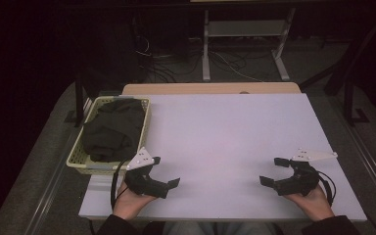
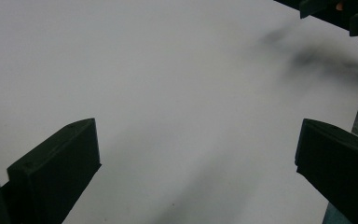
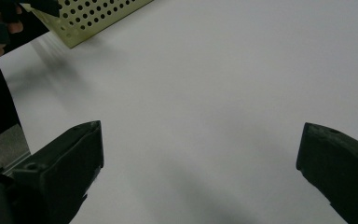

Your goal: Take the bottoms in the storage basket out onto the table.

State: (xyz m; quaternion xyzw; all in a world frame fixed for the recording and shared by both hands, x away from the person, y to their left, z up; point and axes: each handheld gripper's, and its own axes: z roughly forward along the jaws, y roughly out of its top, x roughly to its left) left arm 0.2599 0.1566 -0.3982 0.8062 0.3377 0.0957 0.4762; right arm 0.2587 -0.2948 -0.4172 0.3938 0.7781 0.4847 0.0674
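Observation:
A pale yellow perforated basket [image 1: 147, 122] stands at the table's left side with a dark bundled cloth [image 1: 112, 129] inside it. My left gripper [image 1: 165, 171] rests low at the front left, just right of the basket's near corner, open with nothing between its jaws. Its own view has the jaws wide apart [image 2: 198, 149] over bare white tabletop. My right gripper [image 1: 272, 171] sits at the front right, also open and empty, its jaws spread [image 3: 200, 154] over bare table. The basket's corner [image 3: 93, 16] appears at the top left of the right gripper view.
The white table [image 1: 225, 137] runs wide between the two grippers. A wooden strip [image 1: 210, 88] edges its far side. Beyond lie a dark floor, cables and white desk legs [image 1: 205, 49]. The other gripper peeks in at the top right corner [image 2: 340, 11] of the left gripper view.

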